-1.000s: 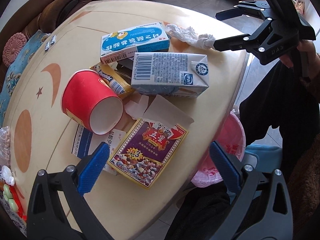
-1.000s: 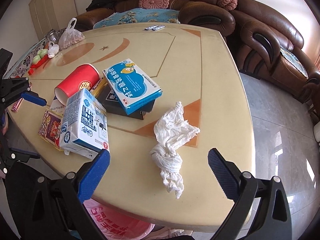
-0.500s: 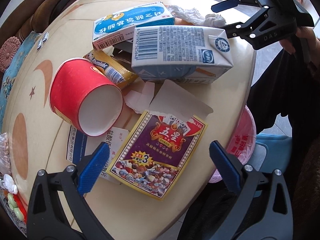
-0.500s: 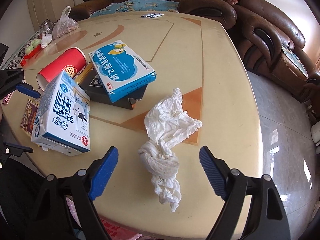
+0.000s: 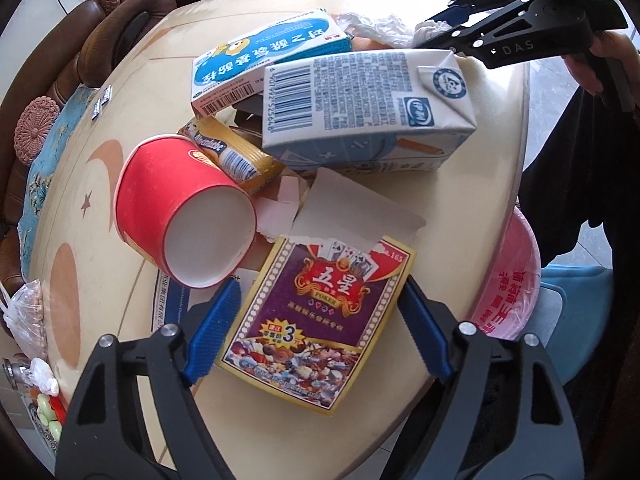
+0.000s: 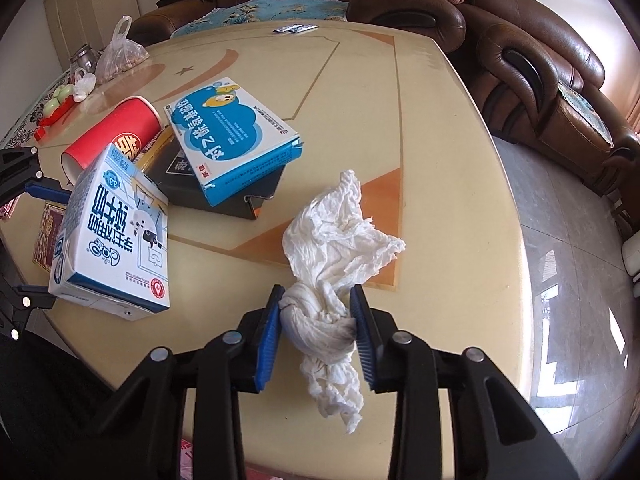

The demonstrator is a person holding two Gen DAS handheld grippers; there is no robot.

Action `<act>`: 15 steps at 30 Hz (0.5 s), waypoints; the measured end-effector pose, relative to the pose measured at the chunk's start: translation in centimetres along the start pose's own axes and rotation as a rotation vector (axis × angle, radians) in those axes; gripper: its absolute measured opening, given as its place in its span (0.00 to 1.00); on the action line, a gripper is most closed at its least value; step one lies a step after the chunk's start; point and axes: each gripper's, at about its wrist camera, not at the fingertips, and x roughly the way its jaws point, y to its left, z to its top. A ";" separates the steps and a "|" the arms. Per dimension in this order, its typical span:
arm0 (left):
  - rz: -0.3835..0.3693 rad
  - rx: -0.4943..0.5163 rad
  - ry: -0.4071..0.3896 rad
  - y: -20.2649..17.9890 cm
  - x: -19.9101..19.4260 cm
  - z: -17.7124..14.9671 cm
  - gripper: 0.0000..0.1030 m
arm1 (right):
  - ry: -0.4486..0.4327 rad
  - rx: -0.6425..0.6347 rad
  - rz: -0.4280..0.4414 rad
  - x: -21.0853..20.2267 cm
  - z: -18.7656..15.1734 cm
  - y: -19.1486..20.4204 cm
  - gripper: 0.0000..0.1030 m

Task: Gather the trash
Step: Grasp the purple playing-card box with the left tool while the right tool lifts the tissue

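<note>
Closing on trash: both grippers, jaws still moving in.
Right gripper (image 6: 316,320): blue pads pressed on both sides of the crumpled white tissue wad (image 6: 332,276) at its knotted middle; jaws narrow and closing. Loose tail hangs below the pads, fanned end spreads beyond them.
Tissue position: on the round cream table with orange inlay (image 6: 440,160), near its front edge, apart from the box pile.
Left gripper (image 5: 316,328): jaws fairly wide and closing, straddling the purple-and-yellow playing-card box (image 5: 316,320). Whether the pads touch its long edges I cannot tell.
Card box position: flat near the table edge, torn grey flap open at its far end, partly over a white-and-blue printed leaflet (image 5: 168,304).
In the way, left: red paper cup lying on its side (image 5: 176,204), mouth toward the camera, just beside the left pad.
Behind card box: white-and-blue milk carton on its side (image 5: 368,108), gold snack wrapper (image 5: 236,156), blue-and-white medicine box (image 5: 264,56) stacked on a dark flat box (image 6: 224,188).
Table rear: clear plastic bag (image 6: 120,56), small foil sachets (image 6: 296,29).
Below table edge: pink plastic bin liner (image 5: 508,284).
Surroundings: brown leather sofa (image 6: 520,64) with pink round cushions.
</note>
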 end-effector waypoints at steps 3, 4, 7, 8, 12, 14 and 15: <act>0.029 -0.006 0.007 -0.2 -0.2 0.0 0.70 | -0.011 0.000 -0.008 -0.2 -0.1 0.2 0.28; 0.037 -0.014 0.010 -0.3 -0.2 0.0 0.69 | -0.014 -0.001 -0.009 -0.3 0.0 0.3 0.27; 0.036 -0.063 0.001 0.1 -0.6 -0.2 0.67 | -0.033 0.002 -0.016 -0.8 0.0 0.5 0.25; 0.028 -0.088 -0.003 0.4 -0.9 -0.4 0.67 | -0.040 0.002 -0.020 -1.0 0.0 0.5 0.25; -0.009 -0.190 -0.041 1.9 -2.2 -0.8 0.66 | -0.063 0.017 -0.024 -1.7 0.2 0.3 0.25; -0.015 -0.230 -0.053 2.3 -2.7 -1.3 0.66 | -0.068 0.023 -0.027 -1.9 0.3 0.1 0.25; -0.012 -0.249 -0.060 2.6 -2.9 -1.5 0.66 | -0.072 0.025 -0.028 -2.0 0.4 0.3 0.25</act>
